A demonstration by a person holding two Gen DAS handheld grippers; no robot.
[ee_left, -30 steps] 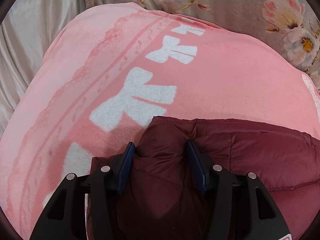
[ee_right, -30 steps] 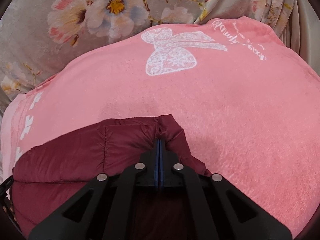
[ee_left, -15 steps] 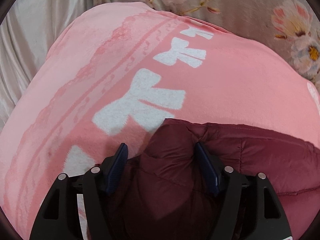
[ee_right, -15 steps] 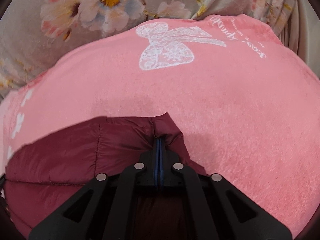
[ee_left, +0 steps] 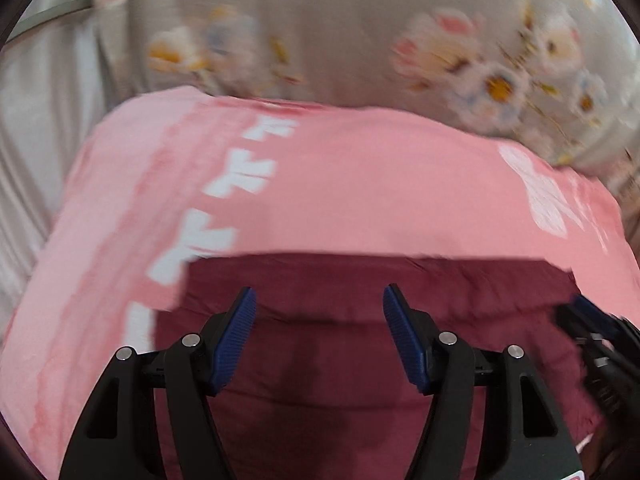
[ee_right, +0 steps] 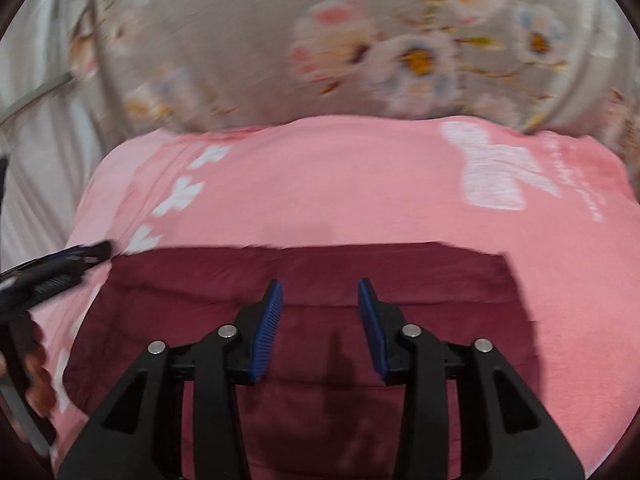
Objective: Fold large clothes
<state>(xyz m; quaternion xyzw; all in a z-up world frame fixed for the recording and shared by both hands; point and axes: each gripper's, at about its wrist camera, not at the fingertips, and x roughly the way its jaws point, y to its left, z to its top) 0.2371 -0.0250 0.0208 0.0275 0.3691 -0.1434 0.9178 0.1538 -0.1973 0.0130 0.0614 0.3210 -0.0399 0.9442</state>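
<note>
The left claw (ee_left: 316,300) hangs released, its 2 blue pads spread wide and empty above the maroon puffer jacket (ee_left: 360,340), which lies folded flat on the pink blanket (ee_left: 360,180) spread over the floral bed sheet (ee_left: 340,40). The right claw (ee_right: 320,296) is likewise parted and holds nothing. The jacket looks light, soft and puffy with a slick shell, so it likely springs back; pinching a quilted seam or corner should hold best.
</note>
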